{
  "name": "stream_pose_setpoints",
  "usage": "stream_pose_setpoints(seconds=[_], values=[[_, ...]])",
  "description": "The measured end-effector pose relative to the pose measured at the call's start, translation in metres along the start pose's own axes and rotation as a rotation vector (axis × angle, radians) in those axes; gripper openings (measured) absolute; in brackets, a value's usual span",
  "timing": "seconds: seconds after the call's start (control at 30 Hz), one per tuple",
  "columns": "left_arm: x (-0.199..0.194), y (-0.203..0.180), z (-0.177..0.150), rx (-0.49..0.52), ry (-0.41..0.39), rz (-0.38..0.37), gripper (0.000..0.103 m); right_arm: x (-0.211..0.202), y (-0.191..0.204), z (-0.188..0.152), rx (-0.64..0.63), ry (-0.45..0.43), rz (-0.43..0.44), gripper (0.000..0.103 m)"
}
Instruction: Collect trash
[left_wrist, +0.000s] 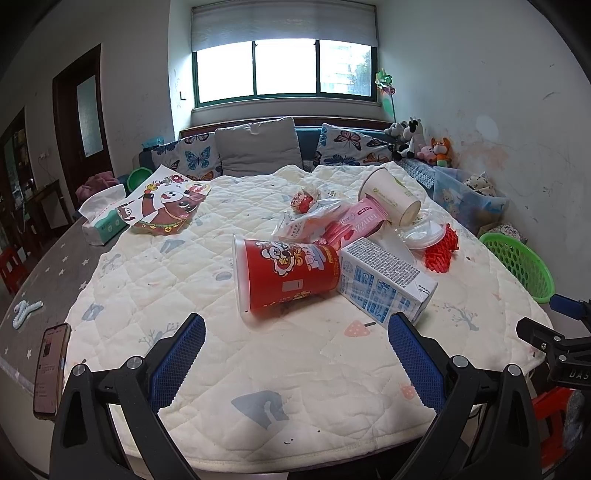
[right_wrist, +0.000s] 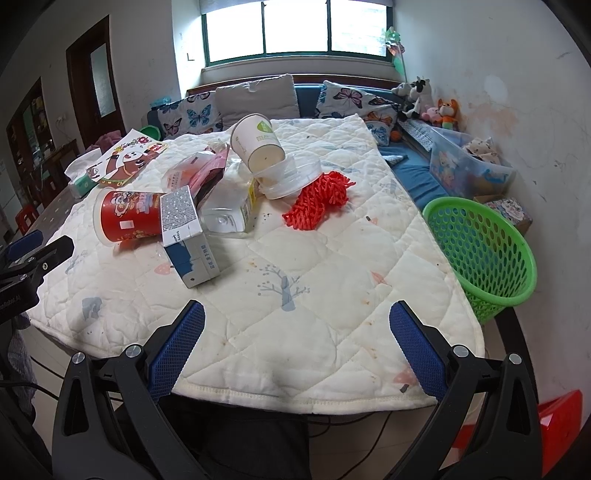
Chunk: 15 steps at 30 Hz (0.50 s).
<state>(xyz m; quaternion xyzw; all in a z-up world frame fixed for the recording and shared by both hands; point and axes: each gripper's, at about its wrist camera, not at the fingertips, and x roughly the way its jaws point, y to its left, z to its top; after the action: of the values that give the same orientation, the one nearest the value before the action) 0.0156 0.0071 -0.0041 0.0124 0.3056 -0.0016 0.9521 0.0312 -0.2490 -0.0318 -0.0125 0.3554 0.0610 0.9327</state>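
Observation:
Trash lies in a heap on the quilted table cover (left_wrist: 258, 369) (right_wrist: 314, 295). A red snack tub (left_wrist: 288, 275) (right_wrist: 127, 216) lies on its side beside a blue-and-white milk carton (left_wrist: 384, 282) (right_wrist: 184, 236). Behind them are a pink wrapper (left_wrist: 354, 223) (right_wrist: 207, 173), a tipped white paper cup (left_wrist: 391, 195) (right_wrist: 258, 142), clear plastic lids (left_wrist: 424, 230) (right_wrist: 291, 173) and red foam netting (left_wrist: 441, 247) (right_wrist: 321, 199). My left gripper (left_wrist: 295, 350) is open just short of the tub and carton. My right gripper (right_wrist: 295, 343) is open over the table's near edge, holding nothing.
A green perforated basket (right_wrist: 484, 251) (left_wrist: 517, 264) stands at the table's right edge. At the left are a tissue box (left_wrist: 103, 218), a cartoon paper bag (left_wrist: 166, 203) and a phone (left_wrist: 50, 369). A sofa with cushions (left_wrist: 258, 147) and a toy bin (right_wrist: 469, 166) stand behind.

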Motion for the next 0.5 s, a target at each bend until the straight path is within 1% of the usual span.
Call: stream_pose_setpoints(seconds=[0.23, 0.5], values=[[-0.001, -0.003, 0.001, 0.002, 0.004, 0.003, 0.096, 0.005, 0.0, 0.004, -0.011, 0.005, 0.001, 0.099], [0.011, 0.001, 0.009, -0.005, 0.014, 0.006, 0.096, 0.009, 0.005, 0.01, -0.036, 0.006, 0.011, 0.099]])
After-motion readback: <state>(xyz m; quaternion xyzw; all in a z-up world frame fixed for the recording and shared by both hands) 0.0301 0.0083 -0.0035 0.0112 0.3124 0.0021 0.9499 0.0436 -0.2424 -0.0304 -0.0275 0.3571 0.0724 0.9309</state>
